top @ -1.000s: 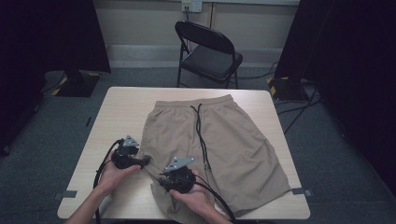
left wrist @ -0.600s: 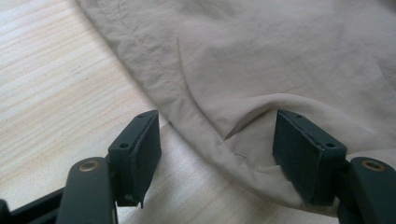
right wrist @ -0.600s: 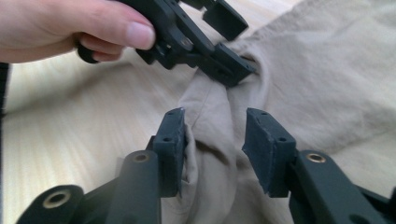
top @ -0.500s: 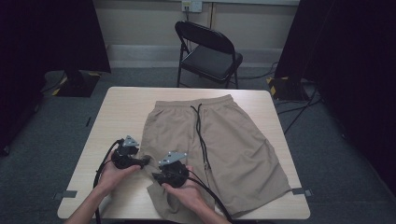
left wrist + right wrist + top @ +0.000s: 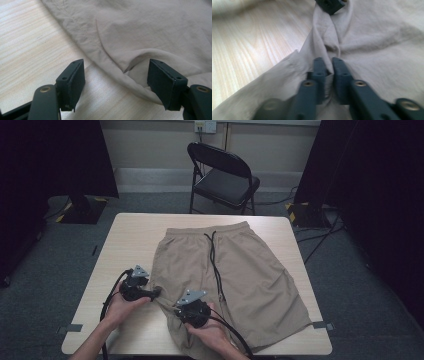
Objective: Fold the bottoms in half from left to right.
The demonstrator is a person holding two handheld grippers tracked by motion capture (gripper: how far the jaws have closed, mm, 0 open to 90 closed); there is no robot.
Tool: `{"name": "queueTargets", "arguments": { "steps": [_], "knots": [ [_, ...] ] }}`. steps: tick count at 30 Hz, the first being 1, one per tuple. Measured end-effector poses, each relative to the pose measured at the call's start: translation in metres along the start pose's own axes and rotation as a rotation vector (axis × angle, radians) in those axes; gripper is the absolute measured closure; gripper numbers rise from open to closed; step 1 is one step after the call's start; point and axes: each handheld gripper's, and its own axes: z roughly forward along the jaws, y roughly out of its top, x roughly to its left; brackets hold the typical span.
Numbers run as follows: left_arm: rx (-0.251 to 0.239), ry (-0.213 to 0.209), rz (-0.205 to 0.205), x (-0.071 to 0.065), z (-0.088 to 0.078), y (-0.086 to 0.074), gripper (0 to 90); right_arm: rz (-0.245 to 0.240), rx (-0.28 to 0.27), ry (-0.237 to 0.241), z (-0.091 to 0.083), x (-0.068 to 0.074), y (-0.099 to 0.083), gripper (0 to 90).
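Note:
Beige drawstring shorts (image 5: 240, 265) lie flat on the light wooden table (image 5: 130, 235), waistband toward the far edge. My left gripper (image 5: 154, 293) sits at the left leg's edge, open, its jaws wide on either side of a raised fold of the hem (image 5: 135, 65). My right gripper (image 5: 186, 315) is near the lower left leg, shut on a pinched ridge of the shorts' fabric (image 5: 329, 50). A black drawstring (image 5: 214, 260) runs down the middle of the shorts.
A black folding chair (image 5: 222, 175) stands behind the table's far edge. Cables (image 5: 110, 295) trail from both grippers toward the near edge. Bare tabletop lies left of the shorts. Tape marks (image 5: 70, 327) sit at the near corners.
My right gripper has shifted left and slightly nearer across the lower left leg, dragging bunched fabric with it. The left gripper has stayed at the leg's edge.

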Motion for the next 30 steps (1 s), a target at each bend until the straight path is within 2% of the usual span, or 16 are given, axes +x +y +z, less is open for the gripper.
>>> {"name": "queueTargets", "arguments": {
  "steps": [4,7,9,14,17,18,19,20,21,22,24,25,26,27,29,30],
  "knots": [
    [-0.002,-0.006,-0.004,0.001,0.000,0.000,30.1,-0.004,0.006,0.023,0.001,0.001,-0.001,89.1],
    [-0.004,-0.038,-0.045,0.005,-0.003,0.000,30.4,-0.009,0.011,0.049,0.000,0.004,-0.002,89.3],
    [0.001,-0.059,-0.066,0.009,-0.005,-0.001,34.5,-0.018,0.014,0.070,-0.001,0.009,-0.003,89.3],
    [-0.012,-0.049,-0.111,0.018,-0.008,-0.004,31.5,-0.005,-0.005,0.114,-0.003,0.018,-0.010,89.4],
    [-0.015,-0.038,-0.102,0.023,-0.009,0.002,31.2,-0.003,-0.012,0.135,-0.003,0.021,-0.011,89.3],
    [-0.037,-0.003,-0.102,0.025,-0.009,0.006,33.6,0.000,-0.010,0.140,-0.002,0.021,-0.011,89.3],
    [-0.049,0.007,-0.105,0.027,-0.008,0.010,34.2,0.001,-0.009,0.146,-0.002,0.020,-0.010,89.3],
    [-0.078,0.008,-0.124,0.028,-0.006,0.013,34.4,0.000,-0.010,0.149,-0.002,0.019,-0.010,89.3],
    [-0.094,0.006,-0.132,0.031,-0.004,0.017,35.1,-0.001,-0.009,0.151,-0.001,0.019,-0.010,89.3],
    [-0.070,-0.005,-0.132,0.035,-0.002,0.021,36.2,-0.006,-0.007,0.149,-0.001,0.020,-0.010,89.3],
    [-0.095,0.032,-0.132,0.041,0.002,0.025,36.4,-0.011,-0.003,0.150,-0.001,0.019,-0.009,89.3],
    [-0.082,0.029,-0.146,0.046,0.003,0.027,38.5,-0.010,-0.001,0.153,-0.001,0.019,-0.009,89.2],
    [-0.090,0.030,-0.169,0.053,0.005,0.029,38.5,-0.010,-0.001,0.153,-0.001,0.019,-0.009,89.2],
    [-0.130,0.026,-0.198,0.058,0.005,0.029,41.5,-0.030,0.013,0.145,-0.002,0.020,-0.008,89.2],
    [-0.131,0.000,-0.233,0.072,0.006,0.032,41.8,-0.041,0.018,0.140,-0.003,0.021,-0.008,89.2],
    [-0.156,0.029,-0.236,0.078,0.008,0.032,43.0,-0.050,0.014,0.137,-0.003,0.021,-0.008,89.2]
  ]
}}
